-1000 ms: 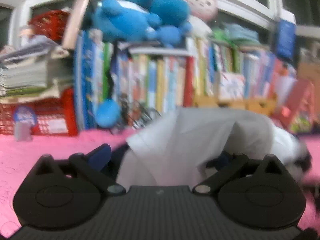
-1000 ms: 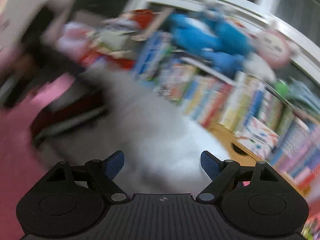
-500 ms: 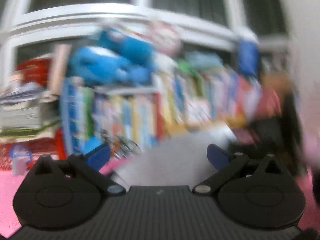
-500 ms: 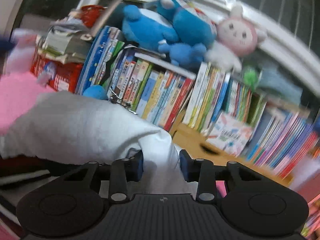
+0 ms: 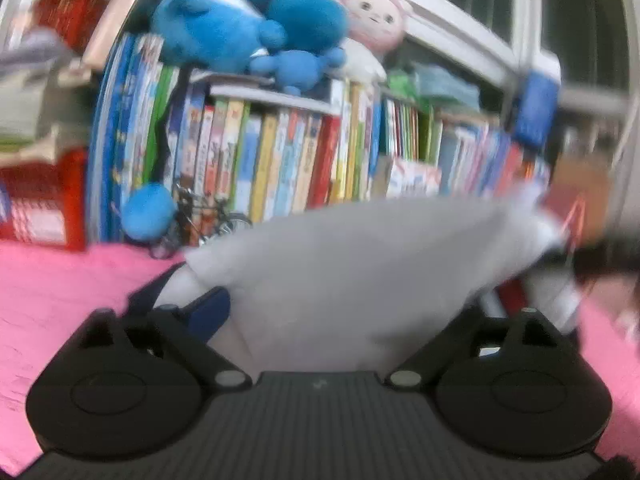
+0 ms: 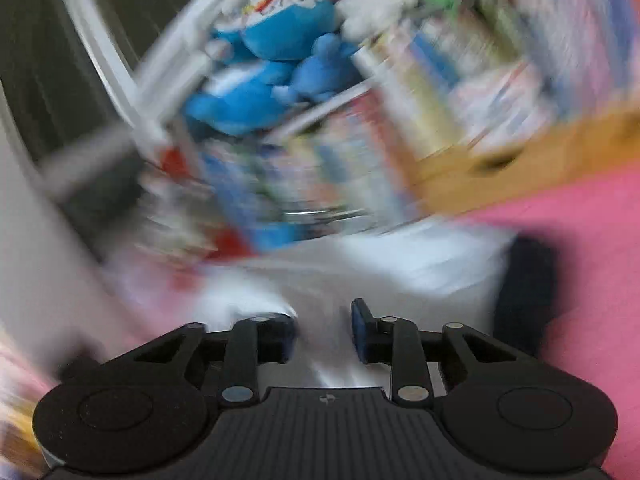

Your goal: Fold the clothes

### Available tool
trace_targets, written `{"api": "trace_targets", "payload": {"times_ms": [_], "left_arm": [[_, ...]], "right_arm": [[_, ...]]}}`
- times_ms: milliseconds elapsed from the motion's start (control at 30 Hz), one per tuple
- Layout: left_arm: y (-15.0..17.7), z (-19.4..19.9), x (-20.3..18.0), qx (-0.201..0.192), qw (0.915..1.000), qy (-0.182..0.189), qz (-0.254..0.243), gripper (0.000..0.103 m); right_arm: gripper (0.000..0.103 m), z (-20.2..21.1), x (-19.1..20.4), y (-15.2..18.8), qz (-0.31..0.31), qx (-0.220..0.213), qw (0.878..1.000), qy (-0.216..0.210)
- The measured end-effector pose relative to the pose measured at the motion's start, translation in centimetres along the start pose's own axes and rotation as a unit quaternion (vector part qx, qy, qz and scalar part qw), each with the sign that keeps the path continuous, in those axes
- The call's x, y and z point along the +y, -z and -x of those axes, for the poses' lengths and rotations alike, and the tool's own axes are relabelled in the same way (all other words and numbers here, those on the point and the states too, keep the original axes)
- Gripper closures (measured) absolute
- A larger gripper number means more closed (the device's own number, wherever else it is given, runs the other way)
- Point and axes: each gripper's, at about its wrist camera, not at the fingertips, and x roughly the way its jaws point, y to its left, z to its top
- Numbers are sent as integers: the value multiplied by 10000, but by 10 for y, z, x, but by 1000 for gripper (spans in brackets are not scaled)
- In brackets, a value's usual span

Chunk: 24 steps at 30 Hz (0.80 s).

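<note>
A white garment [image 5: 340,272] rises in a loose hump over the pink surface [image 5: 60,280]. My left gripper [image 5: 340,312] is wide, its jaws closing. The cloth sags between them and covers the right finger, and the left pad [image 5: 208,312] stands clear of it. In the blurred, rolled right wrist view the garment [image 6: 360,272] runs into my right gripper [image 6: 324,332]. Those jaws are partly apart and opening. A bunch of cloth fills the gap and touches both pads. A dark part of the garment [image 6: 528,280] shows at its right edge.
A crowded bookshelf [image 5: 280,160] stands right behind the garment, with blue and pink plush toys [image 5: 240,28] on top. A red basket [image 5: 36,208] sits at the left. Pink surface [image 6: 580,220] lies open to the right.
The left view swung away from the garment and came back, and cloth again hangs between its jaws. The right jaws closed on the cloth, then the hand rolled sharply and the gap widened a little.
</note>
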Motion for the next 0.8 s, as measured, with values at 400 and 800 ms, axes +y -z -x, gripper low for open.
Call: {"api": "trace_targets", "payload": {"times_ms": [400, 800], "left_arm": [[-34, 37, -7, -295, 9895, 1278, 609, 13], [-3, 67, -56, -249, 9907, 875, -1016, 3]], "right_arm": [[7, -29, 138, 122, 4147, -1342, 8596, 2666], [11, -20, 106, 73, 3248, -1435, 8575, 3724]]}}
